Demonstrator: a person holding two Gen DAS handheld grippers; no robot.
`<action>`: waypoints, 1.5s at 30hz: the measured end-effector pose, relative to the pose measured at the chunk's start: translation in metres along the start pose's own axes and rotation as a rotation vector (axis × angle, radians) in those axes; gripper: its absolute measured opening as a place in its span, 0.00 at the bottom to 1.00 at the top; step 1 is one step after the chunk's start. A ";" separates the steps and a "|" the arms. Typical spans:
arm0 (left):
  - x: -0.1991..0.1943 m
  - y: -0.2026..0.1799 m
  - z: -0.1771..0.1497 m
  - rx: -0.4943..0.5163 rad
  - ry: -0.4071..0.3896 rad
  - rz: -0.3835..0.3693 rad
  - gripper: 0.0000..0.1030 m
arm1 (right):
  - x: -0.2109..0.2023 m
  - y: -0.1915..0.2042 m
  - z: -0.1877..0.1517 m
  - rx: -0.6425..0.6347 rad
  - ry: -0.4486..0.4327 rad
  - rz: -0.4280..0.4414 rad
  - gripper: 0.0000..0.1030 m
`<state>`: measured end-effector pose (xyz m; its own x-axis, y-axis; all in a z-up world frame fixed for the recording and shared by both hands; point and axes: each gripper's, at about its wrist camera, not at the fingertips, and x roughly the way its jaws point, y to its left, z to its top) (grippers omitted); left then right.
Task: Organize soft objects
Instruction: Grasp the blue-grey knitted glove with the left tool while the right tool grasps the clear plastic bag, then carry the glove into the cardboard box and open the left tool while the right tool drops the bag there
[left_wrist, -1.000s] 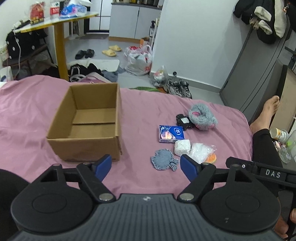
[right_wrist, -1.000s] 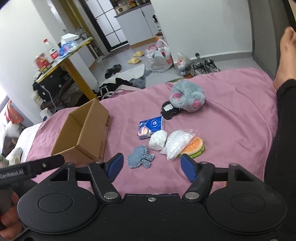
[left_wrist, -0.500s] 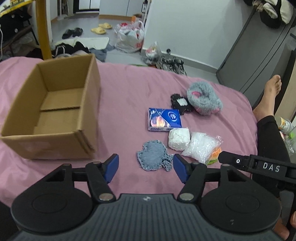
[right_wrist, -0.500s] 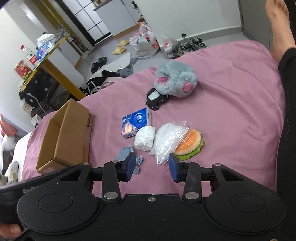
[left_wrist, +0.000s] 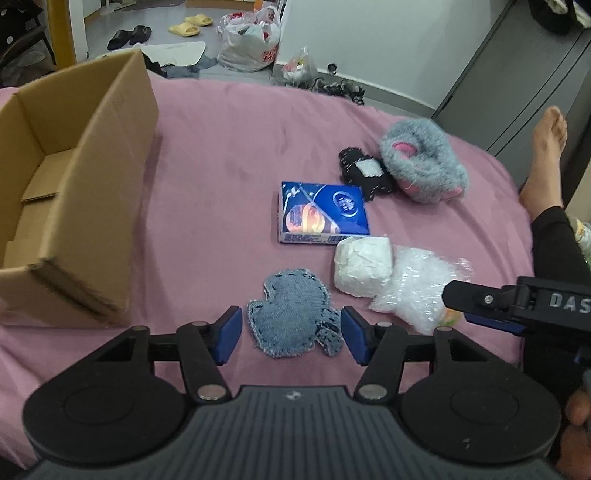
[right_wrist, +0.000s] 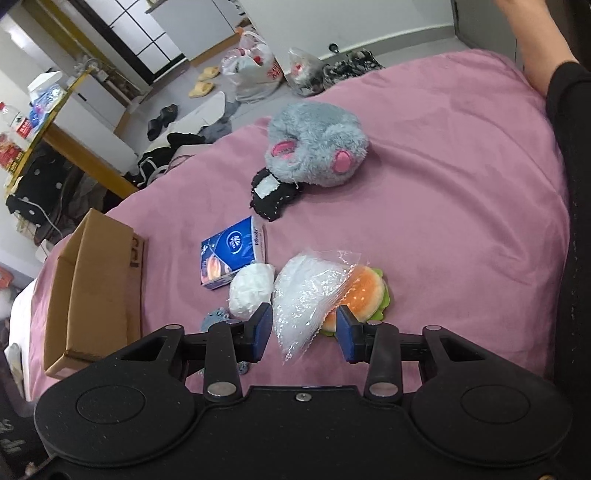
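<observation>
An open cardboard box (left_wrist: 70, 206) (right_wrist: 92, 295) stands empty on the pink bed, left of the soft items. My left gripper (left_wrist: 291, 335) is open, its blue pads on either side of a blue denim patch (left_wrist: 293, 312). My right gripper (right_wrist: 303, 329) is open around the near end of a clear plastic bag (right_wrist: 308, 291) that overlaps a burger toy (right_wrist: 364, 291). Close by lie a white wad (left_wrist: 364, 265) (right_wrist: 251, 286), a blue tissue pack (left_wrist: 321, 212) (right_wrist: 232, 251), a black knitted piece (left_wrist: 365, 175) (right_wrist: 271, 195) and a grey plush (left_wrist: 421, 166) (right_wrist: 317, 142).
A person's leg in black (right_wrist: 576, 221) and bare foot (left_wrist: 546, 151) lie along the bed's right side. Beyond the bed's far edge the floor holds plastic bags (left_wrist: 249, 46), slippers (left_wrist: 188, 27) and shoes. A yellow-legged table (right_wrist: 70, 144) stands at the left.
Both grippers moved forward and down toward the items. The left one now straddles the denim patch; the right one, narrower than a second ago, now frames the plastic bag.
</observation>
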<state>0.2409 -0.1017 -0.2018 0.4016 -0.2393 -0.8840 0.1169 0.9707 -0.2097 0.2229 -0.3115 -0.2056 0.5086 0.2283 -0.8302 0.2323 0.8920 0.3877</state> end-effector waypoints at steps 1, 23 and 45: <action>0.005 0.000 0.001 -0.004 0.008 0.005 0.56 | 0.002 0.000 0.000 -0.001 0.005 -0.009 0.38; -0.015 0.005 -0.004 -0.048 -0.046 0.006 0.30 | -0.007 0.004 -0.008 -0.051 -0.069 -0.021 0.15; -0.111 0.033 0.009 -0.090 -0.237 0.060 0.30 | -0.051 0.071 -0.017 -0.092 -0.197 0.098 0.13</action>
<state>0.2081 -0.0429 -0.1072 0.6083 -0.1690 -0.7755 0.0097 0.9786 -0.2056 0.1993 -0.2528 -0.1424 0.6791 0.2427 -0.6928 0.1020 0.9034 0.4164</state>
